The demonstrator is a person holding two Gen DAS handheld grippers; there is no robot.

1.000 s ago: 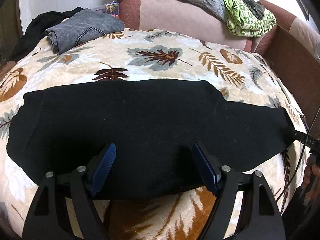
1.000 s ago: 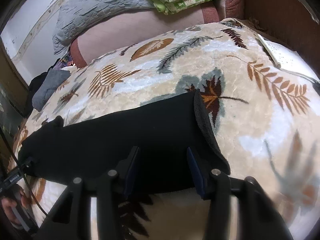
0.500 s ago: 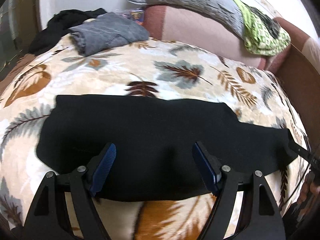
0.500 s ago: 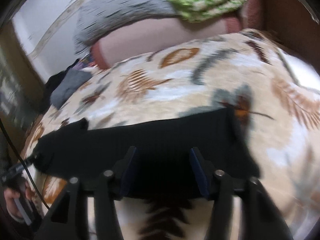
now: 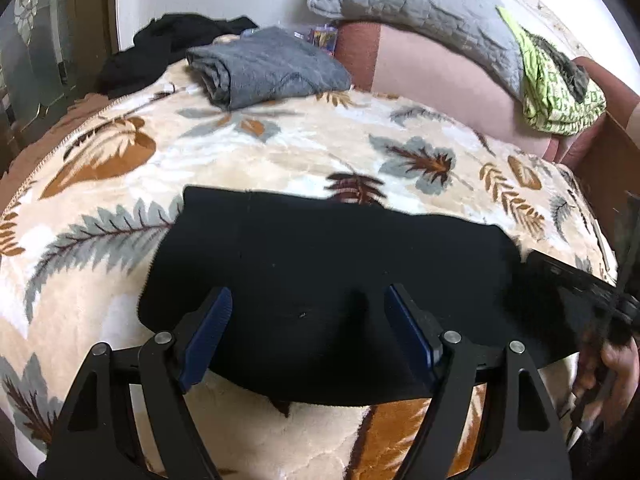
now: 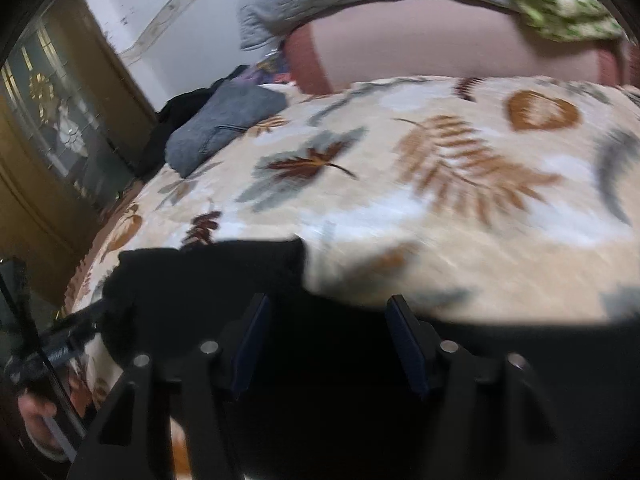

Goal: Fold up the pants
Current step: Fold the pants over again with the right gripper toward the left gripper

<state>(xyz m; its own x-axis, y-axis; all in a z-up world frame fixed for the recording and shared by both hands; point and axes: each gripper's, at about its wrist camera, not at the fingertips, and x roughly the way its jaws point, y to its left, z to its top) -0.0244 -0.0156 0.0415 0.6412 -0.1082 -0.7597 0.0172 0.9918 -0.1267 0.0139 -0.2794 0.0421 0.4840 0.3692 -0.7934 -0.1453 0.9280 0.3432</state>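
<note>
Over the leaf-print blanket [image 5: 280, 152], both my left gripper [image 5: 308, 332] and right gripper [image 6: 328, 344] gape wide above the black pants [image 5: 340, 272] — gripping nothing, no legible writing.

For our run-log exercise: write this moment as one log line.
task: fold pants | left gripper: open above black pants | right gripper: open, view blurred | pants flat on leaf-print blanket

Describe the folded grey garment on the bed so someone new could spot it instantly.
Start from the leaf-print blanket covering the bed and go to its far end, by the pinkish bolster. The folded grey garment sits there, beside a crumpled black heap near the wall. Unlike the black pants lying flat by the left claw, it is a compact, mottled grey bundle.
</note>
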